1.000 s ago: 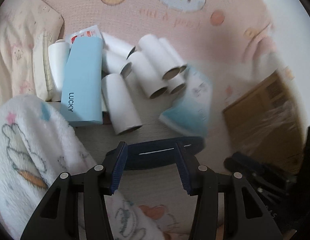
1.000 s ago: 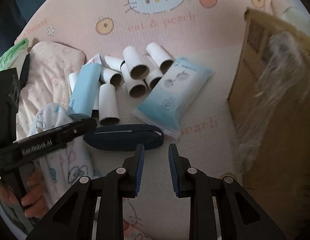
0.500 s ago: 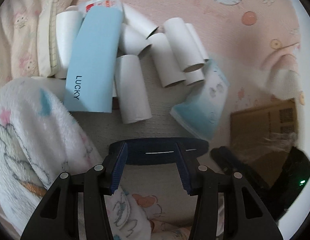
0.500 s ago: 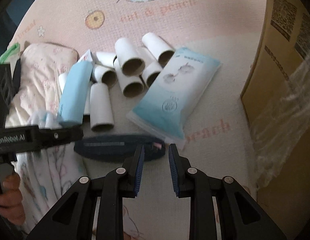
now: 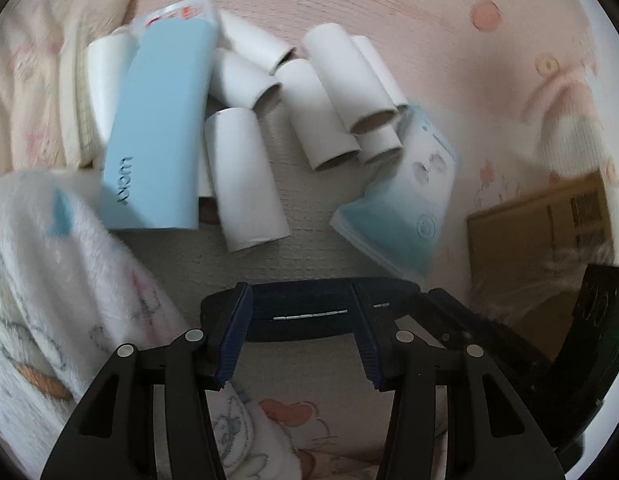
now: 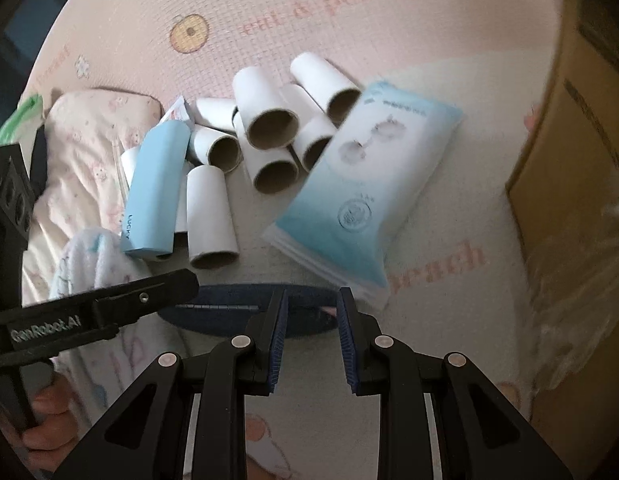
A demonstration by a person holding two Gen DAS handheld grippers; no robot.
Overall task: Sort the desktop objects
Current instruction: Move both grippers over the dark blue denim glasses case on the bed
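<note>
The left gripper [image 5: 299, 330] points steeply down with its fingers spread wide on either side of a dark blue case [image 5: 309, 312], which lies flat across the lower middle of the left view; the pads stand just beside the case's long body, and whether they press it cannot be told. The right gripper [image 6: 311, 334] comes in over the same case [image 6: 229, 308] from the lower middle of its own view, its fingers drawn to their narrowest with only a thin gap between them, gripping nothing; the tips overlap the case's right end. The case rests on a pink printed mat [image 6: 349, 8]. Above it a bare strip of mat separates it from a heap of white cardboard tubes [image 5: 241, 180], a light blue box [image 5: 157, 132] marked LUCKY lying on the tubes' left edge, and a blue wipes pack [image 6: 361, 196] whose lower corner comes near the case's right end. A fluffy white blanket [image 5: 49, 280] crowds the case's left end. A brown carton [image 6: 569, 200] walls off the right edge of the frame. The mat below the case, toward the bottom edge, is open.
</note>
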